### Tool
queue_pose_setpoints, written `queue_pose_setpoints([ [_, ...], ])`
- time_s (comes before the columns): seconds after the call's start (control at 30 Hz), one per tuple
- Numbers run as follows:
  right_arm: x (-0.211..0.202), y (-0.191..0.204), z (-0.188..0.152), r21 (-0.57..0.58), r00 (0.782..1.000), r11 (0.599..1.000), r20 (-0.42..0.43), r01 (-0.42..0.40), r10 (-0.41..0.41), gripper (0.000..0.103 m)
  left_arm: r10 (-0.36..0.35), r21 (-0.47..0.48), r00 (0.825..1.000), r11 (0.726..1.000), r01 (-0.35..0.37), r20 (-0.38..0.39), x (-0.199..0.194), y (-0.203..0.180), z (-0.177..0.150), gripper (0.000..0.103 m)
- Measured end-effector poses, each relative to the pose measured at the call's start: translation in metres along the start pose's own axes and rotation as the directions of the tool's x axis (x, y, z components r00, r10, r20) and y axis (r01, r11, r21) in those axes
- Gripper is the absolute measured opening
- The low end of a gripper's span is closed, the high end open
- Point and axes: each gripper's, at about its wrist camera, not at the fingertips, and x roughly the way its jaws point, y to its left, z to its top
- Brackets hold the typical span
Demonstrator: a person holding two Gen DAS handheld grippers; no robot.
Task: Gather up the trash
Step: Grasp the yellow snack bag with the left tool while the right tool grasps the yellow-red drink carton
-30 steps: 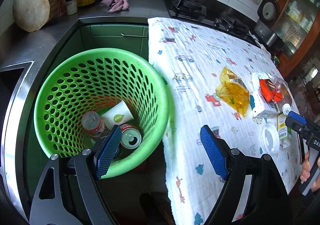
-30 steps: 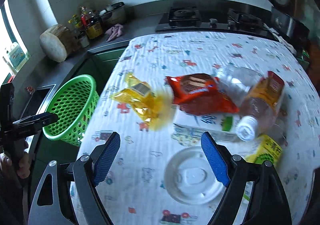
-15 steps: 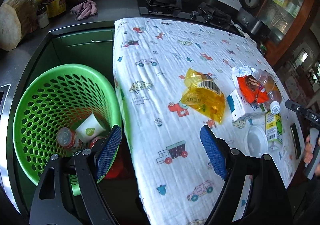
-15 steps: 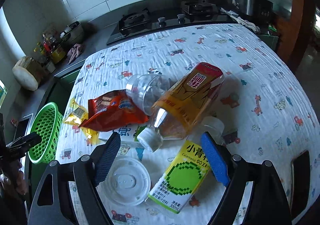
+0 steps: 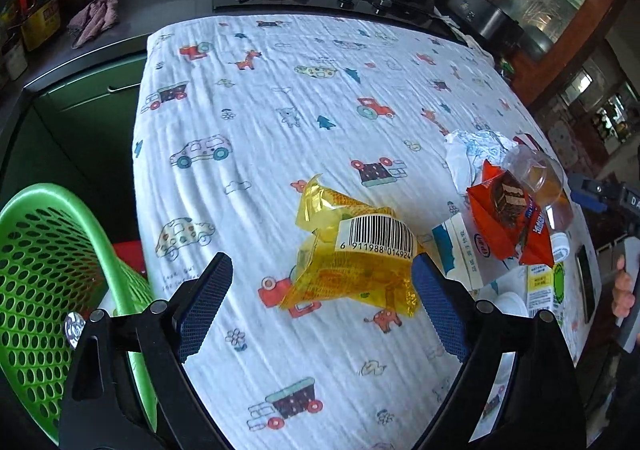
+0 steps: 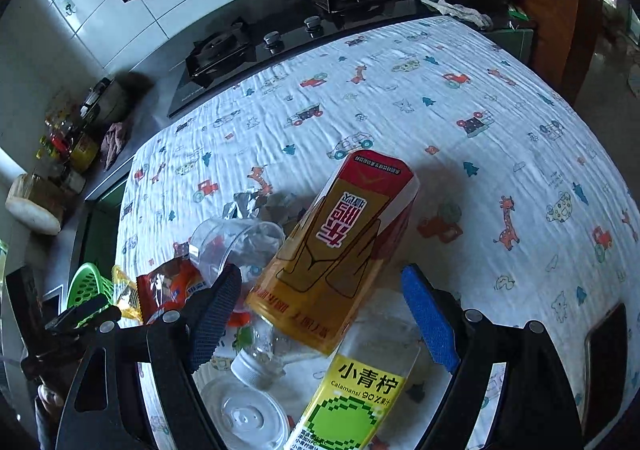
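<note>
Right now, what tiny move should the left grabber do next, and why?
Probably ease the left gripper down around the crinkly yellow plastic wrapper with the barcode and close. Its jaws have just been opening, they stand wide with nothing pinched, and the wrapper lies between them on the vehicle-print cloth, the nearest trash to the green perforated plastic basket.

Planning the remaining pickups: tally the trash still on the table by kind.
Bottles: 2, the tea bottle and lime bottle
Wrappers: 2, yellow and red
Cartons: 1
Clear cups: 1
Lids: 1
Total: 7
</note>
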Motion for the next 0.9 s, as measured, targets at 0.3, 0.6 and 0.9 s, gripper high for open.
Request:
queue_pose_setpoints([
  [0.3, 0.030, -0.012, 0.023, 0.114, 0.996, 0.993, -0.092, 0.009, 0.002, 0.077, -0.039, 0.078, 0.998, 0.996, 0.042, -0.043, 0.023, -0.014, 0.006, 0.088],
  [0.6, 0.057, -0.023, 0.031, 0.211, 0.984, 0.977, -0.176, 0.021, 0.017, 0.070, -0.068, 0.118, 0.996, 0.990, 0.074, -0.056, 0.031, -0.026, 0.010, 0.080],
  [0.9, 0.082, -0.041, 0.030, 0.327, 0.972, 0.945, -0.215, -0.015, 0.090, 0.073, -0.077, 0.116, 0.995, 0.990, 0.084, -0.066, 0.041, -0.032, 0.014, 0.081],
])
